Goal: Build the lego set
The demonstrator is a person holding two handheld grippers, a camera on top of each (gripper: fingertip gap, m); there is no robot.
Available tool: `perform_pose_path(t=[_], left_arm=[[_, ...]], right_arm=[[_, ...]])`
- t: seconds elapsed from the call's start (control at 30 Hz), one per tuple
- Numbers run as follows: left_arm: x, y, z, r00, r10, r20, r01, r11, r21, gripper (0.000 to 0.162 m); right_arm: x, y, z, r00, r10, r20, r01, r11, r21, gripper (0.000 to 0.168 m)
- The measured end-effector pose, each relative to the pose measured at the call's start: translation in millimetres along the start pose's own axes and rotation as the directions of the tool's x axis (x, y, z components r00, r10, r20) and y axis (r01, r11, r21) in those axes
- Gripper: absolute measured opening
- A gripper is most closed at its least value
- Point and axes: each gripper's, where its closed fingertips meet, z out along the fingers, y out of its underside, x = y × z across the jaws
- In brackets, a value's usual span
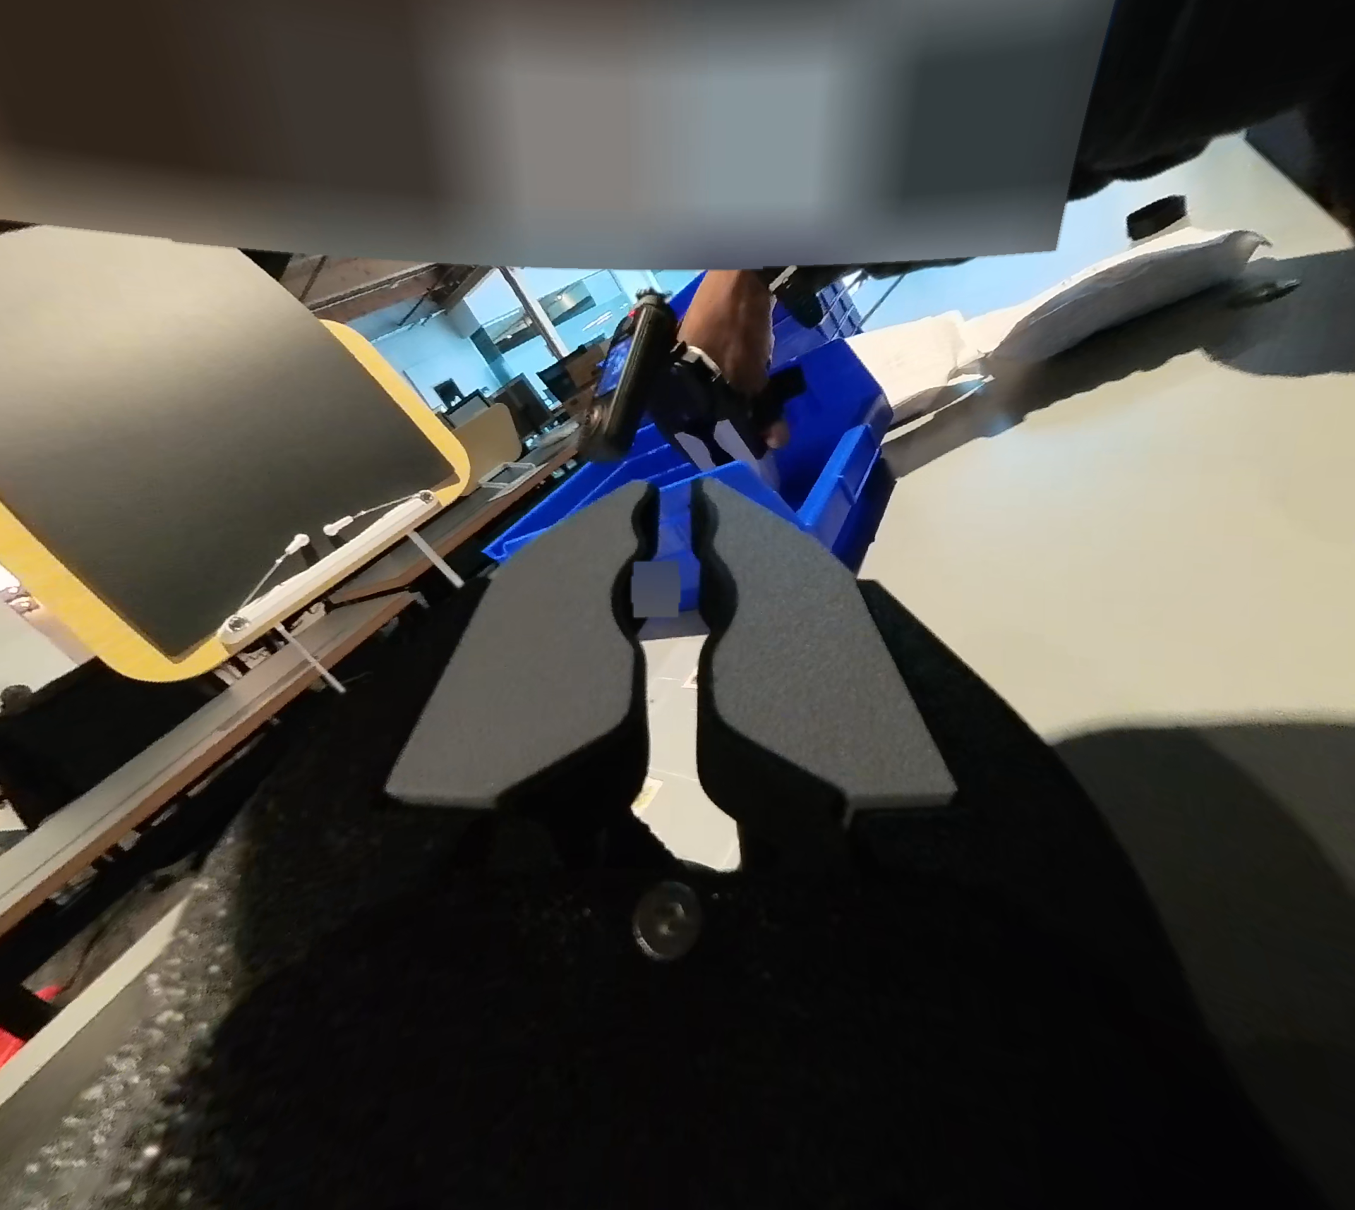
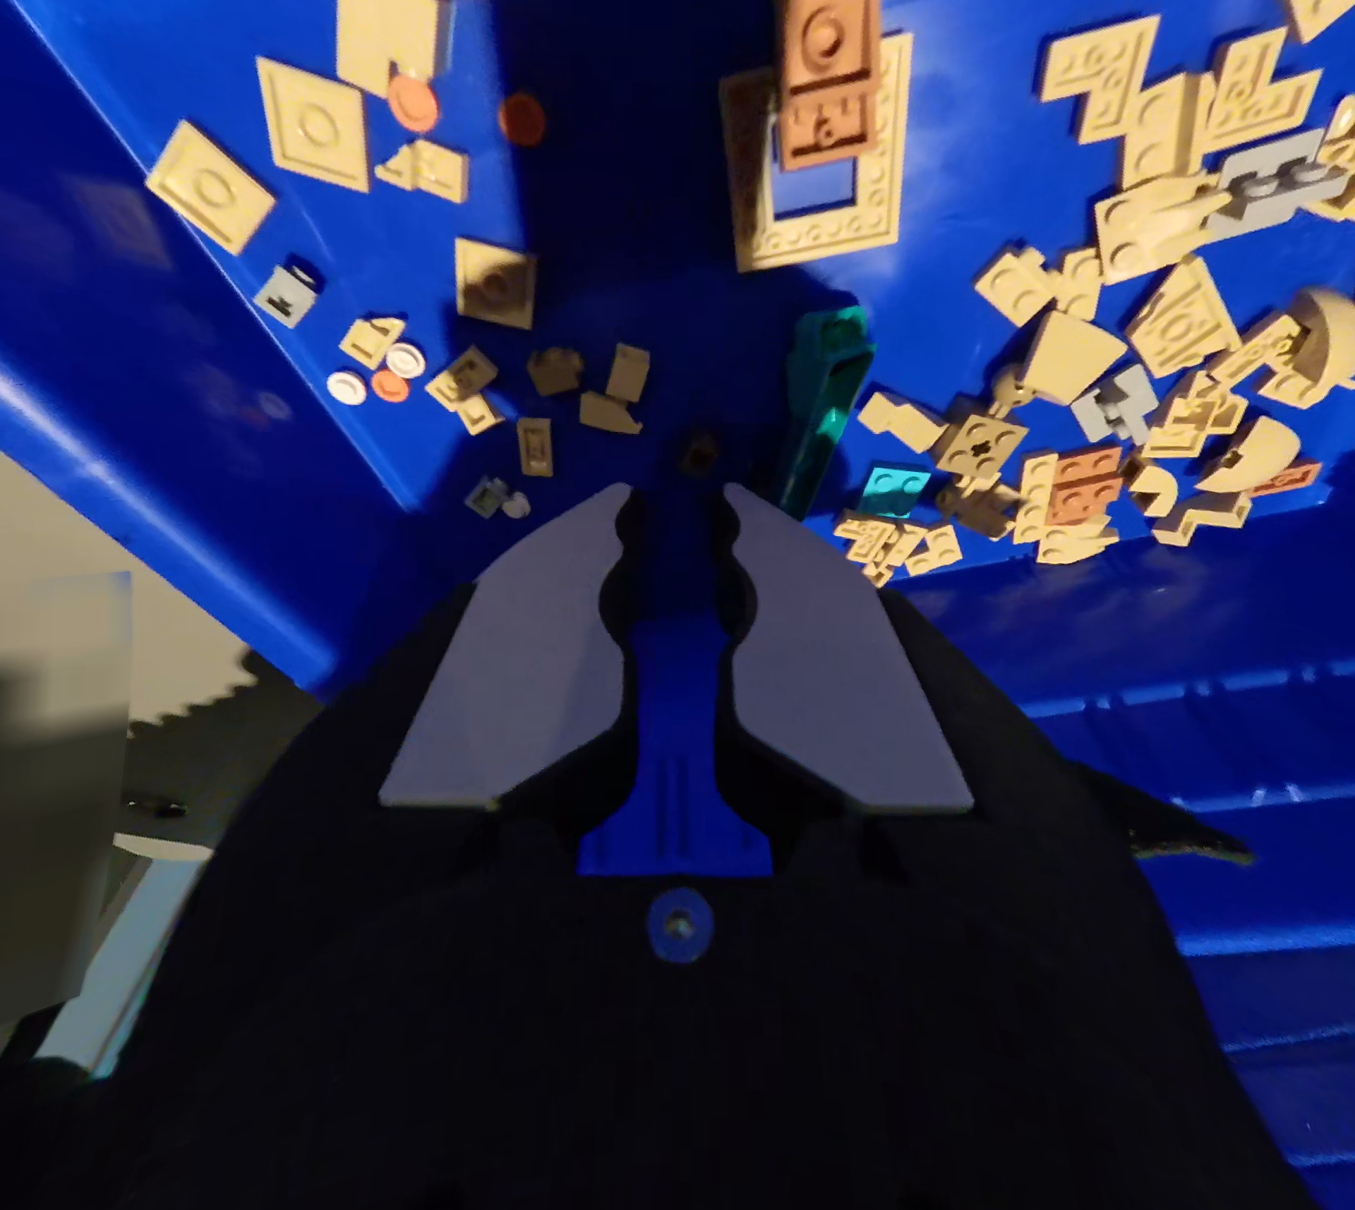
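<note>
My right gripper (image 2: 678,491) is open and empty, and hangs over the inside of a blue bin (image 2: 183,38). Many loose tan Lego plates and bricks lie on the bin floor, with a dense pile at the right (image 2: 1173,324). A tan frame plate (image 2: 814,244) with a brown plate (image 2: 825,27) on it lies ahead. A small dark piece (image 2: 696,453) lies just beyond the fingertips, and a long teal piece (image 2: 817,398) to their right. My left gripper (image 1: 673,491) is slightly open and empty, above the table and pointing at the blue bins (image 1: 843,486). There a hand (image 1: 733,332) holds the right gripper (image 1: 770,405).
The bins stand on a grey table (image 1: 1100,552). White plastic bags (image 1: 1144,288) lie at its far side. A chair with a black back and yellow rim (image 1: 183,427) and a wood-edged desk (image 1: 183,757) are to the left. Small round orange and white pieces (image 2: 374,379) lie left in the bin.
</note>
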Motion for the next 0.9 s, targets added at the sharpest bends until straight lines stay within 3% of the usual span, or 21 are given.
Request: perform_pose_path(t=[0.9], left_arm=[[-3.5, 0.7, -1.6, 1.000, -0.003, 0.015, 0.003, 1.000, -0.001, 0.007]], right_arm=[[-1.6, 2.2, -0.4, 0.999, 0.046, 0.023, -0.047, 0.998, 0.051, 0.026]])
